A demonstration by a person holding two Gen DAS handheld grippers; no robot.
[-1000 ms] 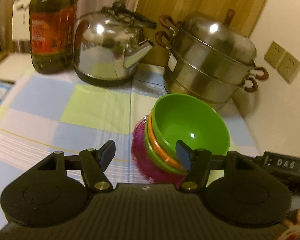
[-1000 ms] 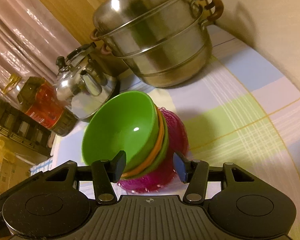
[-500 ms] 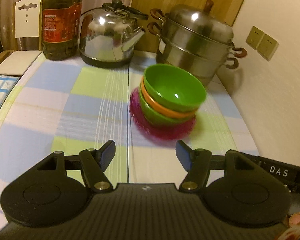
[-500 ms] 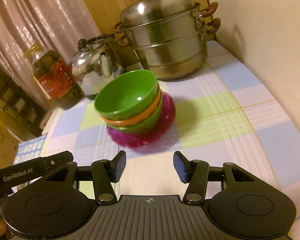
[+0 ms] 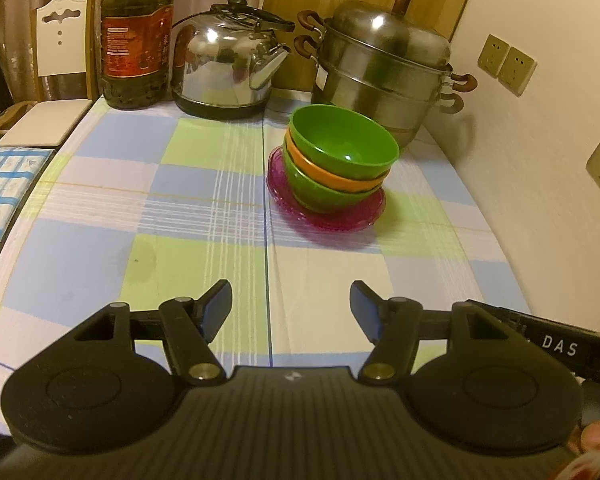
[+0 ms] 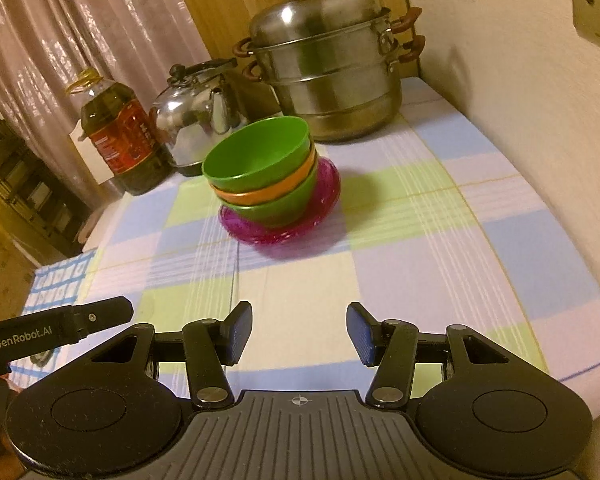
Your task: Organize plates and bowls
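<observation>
A stack of three bowls, green on orange on green, sits on a magenta plate on the checked tablecloth. It also shows in the right wrist view: top green bowl, magenta plate. My left gripper is open and empty, well back from the stack, near the table's front. My right gripper is open and empty, also well short of the stack.
Behind the stack stand a steel steamer pot, a steel kettle and an oil bottle. A wall with sockets runs along the right. A white chair and a blue-checked cloth lie left of the table.
Both grippers have pulled back from the bowl stack toward the front of the table. The stack, tilted and close a second ago, now rests settled on the cloth, farther away.
</observation>
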